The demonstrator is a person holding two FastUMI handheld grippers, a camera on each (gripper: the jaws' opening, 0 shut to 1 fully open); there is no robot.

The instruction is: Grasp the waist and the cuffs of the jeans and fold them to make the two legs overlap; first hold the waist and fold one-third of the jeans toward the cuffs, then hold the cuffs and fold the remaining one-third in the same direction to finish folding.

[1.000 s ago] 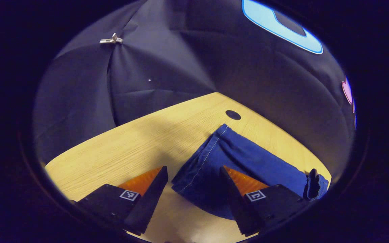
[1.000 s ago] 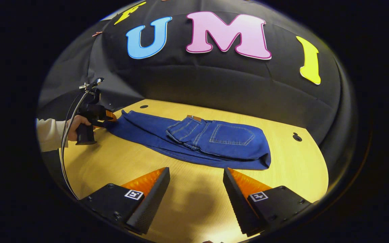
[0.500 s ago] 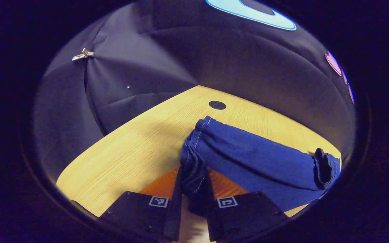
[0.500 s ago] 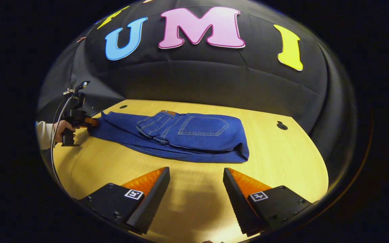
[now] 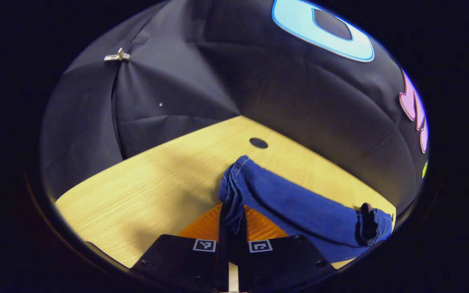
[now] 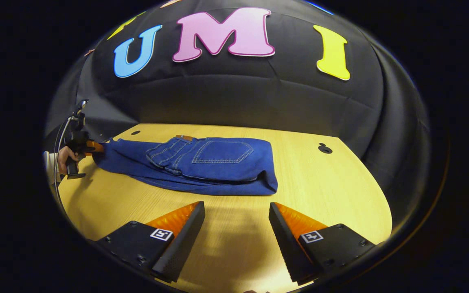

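Jeans (image 6: 202,165) lie on the wooden surface (image 6: 332,191), waist third folded over the legs, back pocket up. Left gripper (image 5: 231,221): jaws pressed together, pinching the bunched cuffs (image 5: 231,191) at the far left end; a hand (image 6: 64,155) holds it there. Right gripper (image 6: 236,228): jaws spread, hovering near the front edge, apart from the denim.

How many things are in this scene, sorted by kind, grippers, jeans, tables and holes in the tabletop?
Grippers: 2, the left gripper and the right gripper
Jeans: 1
Tables: 1
Holes in the tabletop: 2, one and another
Total: 6
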